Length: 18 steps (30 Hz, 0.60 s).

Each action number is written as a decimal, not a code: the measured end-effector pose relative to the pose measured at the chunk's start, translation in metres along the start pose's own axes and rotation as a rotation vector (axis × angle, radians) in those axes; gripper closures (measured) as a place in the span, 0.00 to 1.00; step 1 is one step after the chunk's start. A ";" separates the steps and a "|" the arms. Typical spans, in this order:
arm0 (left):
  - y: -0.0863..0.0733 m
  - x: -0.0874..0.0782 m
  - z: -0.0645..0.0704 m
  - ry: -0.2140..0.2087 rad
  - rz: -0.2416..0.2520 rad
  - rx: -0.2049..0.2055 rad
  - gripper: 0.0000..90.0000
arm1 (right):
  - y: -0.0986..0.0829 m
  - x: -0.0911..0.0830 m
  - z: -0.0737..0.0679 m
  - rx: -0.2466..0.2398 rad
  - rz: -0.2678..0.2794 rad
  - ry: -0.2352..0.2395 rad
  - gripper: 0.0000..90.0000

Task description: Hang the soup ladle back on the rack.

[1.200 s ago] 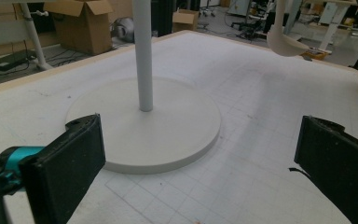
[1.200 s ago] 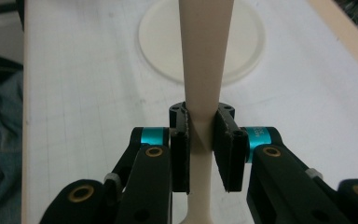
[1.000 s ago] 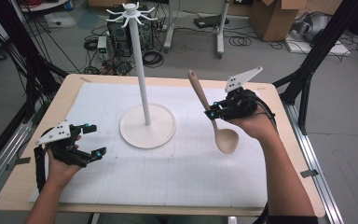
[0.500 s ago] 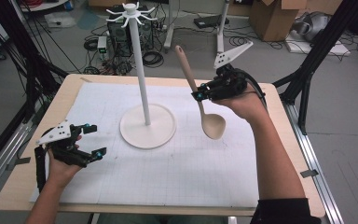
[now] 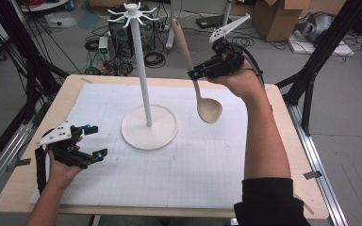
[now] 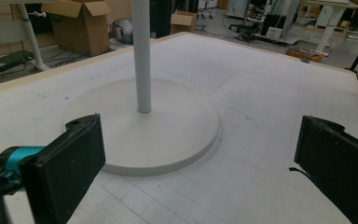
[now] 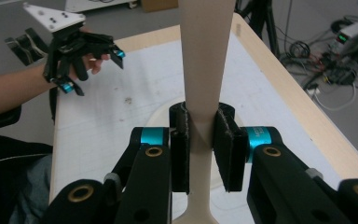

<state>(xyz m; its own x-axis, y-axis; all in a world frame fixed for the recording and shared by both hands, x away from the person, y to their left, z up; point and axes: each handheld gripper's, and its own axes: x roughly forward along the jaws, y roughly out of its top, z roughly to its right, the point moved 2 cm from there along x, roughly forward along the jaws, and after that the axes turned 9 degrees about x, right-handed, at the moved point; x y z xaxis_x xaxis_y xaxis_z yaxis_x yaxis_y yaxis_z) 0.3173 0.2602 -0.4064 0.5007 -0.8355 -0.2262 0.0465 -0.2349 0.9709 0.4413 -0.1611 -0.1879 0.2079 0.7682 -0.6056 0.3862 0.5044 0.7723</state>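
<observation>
A beige wooden spoon [image 5: 199,84] hangs well above the table, bowl down and handle up, to the right of the white rack's pole [image 5: 141,70]. My right gripper [image 5: 194,74] is shut on its handle; in the right gripper view the jaws pinch the spoon [image 7: 202,93] on both sides. The rack has a round base [image 5: 149,127] and short pegs at its top [image 5: 132,12]. Low over the table's left front, my left gripper [image 5: 96,141] stands open with nothing between its jaws. It faces the rack base [image 6: 168,135] in the left gripper view. The left gripper [image 7: 95,70] also appears in the right gripper view.
A white gridded mat [image 5: 207,165] covers the wooden table [image 5: 292,136]. Black frame legs [image 5: 311,61] stand at the table's sides. Cardboard boxes [image 5: 283,19], cables and equipment lie on the floor beyond the far edge.
My right gripper has lifted the spoon up and back toward the rack's top, and the spoon now stands more upright. The left gripper has stayed in place.
</observation>
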 end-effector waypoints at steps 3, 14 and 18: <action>0.000 0.000 0.000 -0.003 0.000 0.004 0.02 | 0.005 -0.001 0.002 0.005 -0.002 0.000 0.86; 0.000 -0.001 -0.001 0.004 0.004 0.000 0.02 | 0.011 0.009 -0.001 -0.012 -0.010 0.023 0.86; 0.000 -0.001 -0.001 0.005 0.003 0.001 0.02 | 0.016 0.009 0.000 -0.016 -0.013 0.021 0.86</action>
<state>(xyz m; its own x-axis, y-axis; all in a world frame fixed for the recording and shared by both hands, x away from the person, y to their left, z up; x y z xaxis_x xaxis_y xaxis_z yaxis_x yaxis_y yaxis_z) 0.3173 0.2615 -0.4059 0.5049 -0.8339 -0.2231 0.0444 -0.2331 0.9714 0.4491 -0.1459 -0.1809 0.1839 0.7696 -0.6115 0.3741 0.5205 0.7676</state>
